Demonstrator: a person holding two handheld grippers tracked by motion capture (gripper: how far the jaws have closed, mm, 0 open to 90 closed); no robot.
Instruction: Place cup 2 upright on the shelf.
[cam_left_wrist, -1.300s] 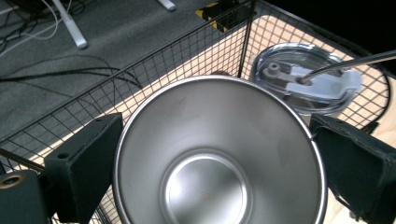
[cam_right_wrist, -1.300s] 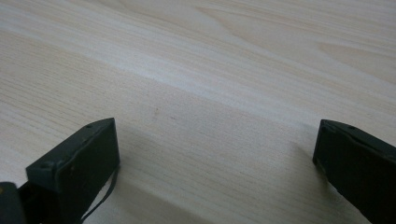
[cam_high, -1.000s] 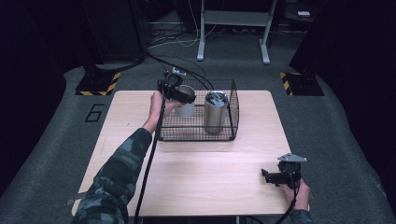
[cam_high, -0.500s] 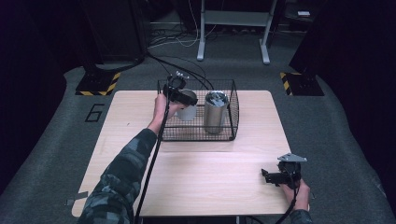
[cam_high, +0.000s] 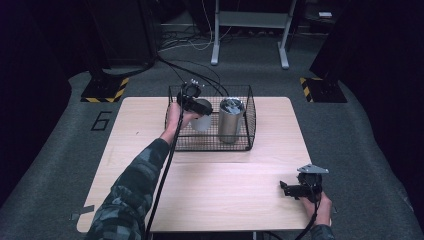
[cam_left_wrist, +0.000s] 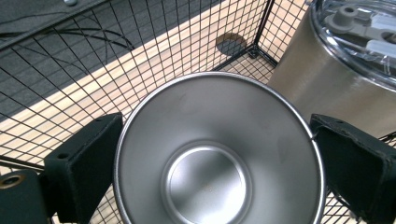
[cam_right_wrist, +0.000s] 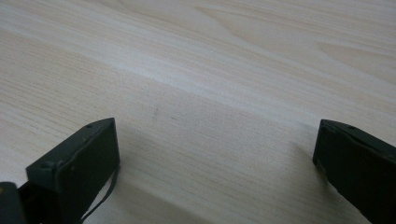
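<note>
Left gripper: jaws set either side of a steel cup, pressed to its rim at both flanks, so it is gripping the cup.
Cup: open side up, empty, inside the wire basket at its left half; held from above, likely so it clears the basket wall on the way in or out.
Whether the cup rests on the basket floor or hangs just above it: I cannot tell.
Tumbler: taller, steel, clear lid on, standing upright in the basket just beside the cup; the two look close, touching or not is unclear.
Right gripper: jaws wide apart, nothing between them, low over bare table near the front right corner, well apart from the basket; it seems parked out of the way while the left one works.
Count: two grippers, one cup, one tumbler, one basket, one table.
Beyond: grey floor, cables trailing off behind the basket.
</note>
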